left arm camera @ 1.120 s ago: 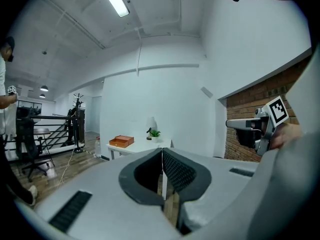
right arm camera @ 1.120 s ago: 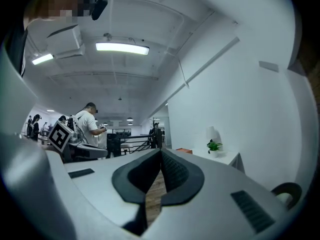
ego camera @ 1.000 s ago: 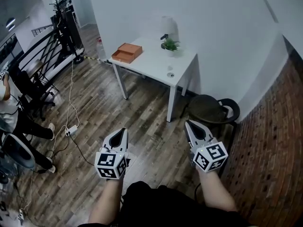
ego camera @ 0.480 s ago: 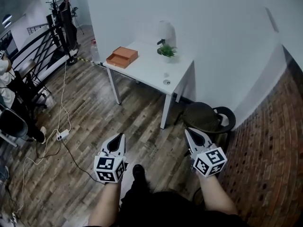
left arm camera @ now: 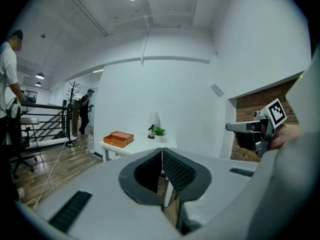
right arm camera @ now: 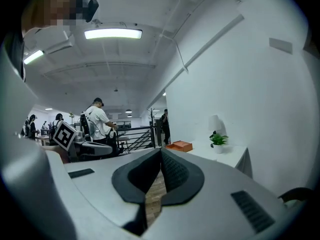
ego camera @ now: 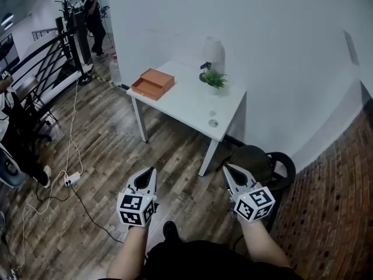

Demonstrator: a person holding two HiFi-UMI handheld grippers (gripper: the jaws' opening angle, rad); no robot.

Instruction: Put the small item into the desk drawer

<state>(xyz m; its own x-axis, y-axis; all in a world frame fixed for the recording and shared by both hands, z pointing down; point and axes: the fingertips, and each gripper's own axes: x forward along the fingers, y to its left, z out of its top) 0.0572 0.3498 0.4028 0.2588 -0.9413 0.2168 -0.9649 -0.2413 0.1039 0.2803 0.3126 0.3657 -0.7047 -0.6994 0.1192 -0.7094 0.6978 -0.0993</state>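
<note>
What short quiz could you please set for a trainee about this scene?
1. True or false: the left hand-held gripper and the right hand-held gripper are both shut with nothing between their jaws.
2. On the white table, the orange drawer box sits: A, well apart from the small round item; B, touching it; C, on top of it.
3. Which green thing stands on the table near the wall?

Key: 1 true; 2 A; 3 the potted plant.
</note>
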